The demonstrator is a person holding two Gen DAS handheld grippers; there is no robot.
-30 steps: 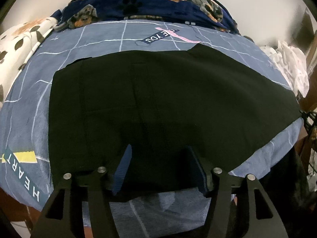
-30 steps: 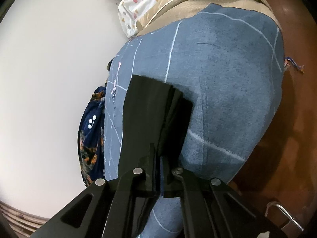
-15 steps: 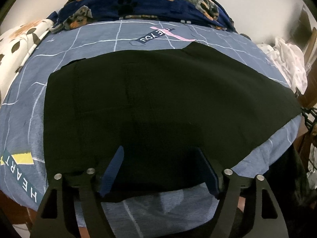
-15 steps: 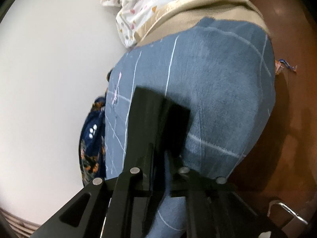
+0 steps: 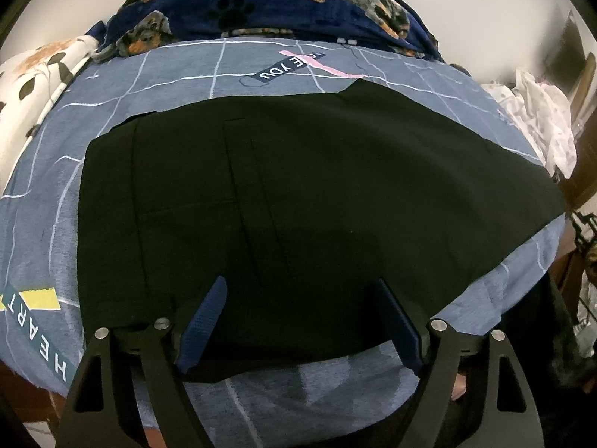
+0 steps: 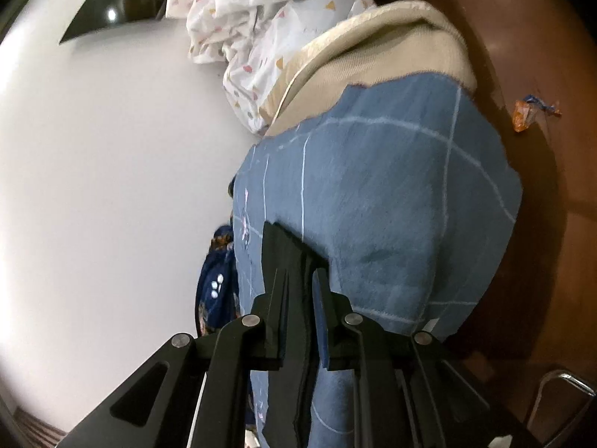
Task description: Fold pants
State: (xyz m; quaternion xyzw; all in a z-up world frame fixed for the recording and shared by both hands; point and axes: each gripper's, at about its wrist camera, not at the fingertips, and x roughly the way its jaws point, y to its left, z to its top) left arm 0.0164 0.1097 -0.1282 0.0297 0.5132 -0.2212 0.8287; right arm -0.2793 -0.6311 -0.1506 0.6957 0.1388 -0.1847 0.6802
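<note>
One pair of black pants (image 5: 317, 194) lies mid-frame on one blue grid-patterned bedsheet (image 5: 373, 380), with one navy dog-print blanket (image 5: 268, 7) at top, one white patterned cloth (image 6: 253, 37) and two hand-held grippers (image 5: 298, 321) (image 6: 300, 298).

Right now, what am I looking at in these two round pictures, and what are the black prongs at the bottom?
There is no robot here. A person holds a two-fingered gripper in each hand, and each gripper carries a wide-angle camera looking forward along its fingers. That is why both pictures bulge.

One picture is from the left gripper. It looks down on black pants spread flat on a blue bedsheet, with a dog-print blanket behind. Its jaws are opening, apart over the near edge of the pants and not pinching it.

The other is from the right gripper, seen side-on by the white wall. Its jaws are opening slightly, with a folded edge of the pants between them.
</note>
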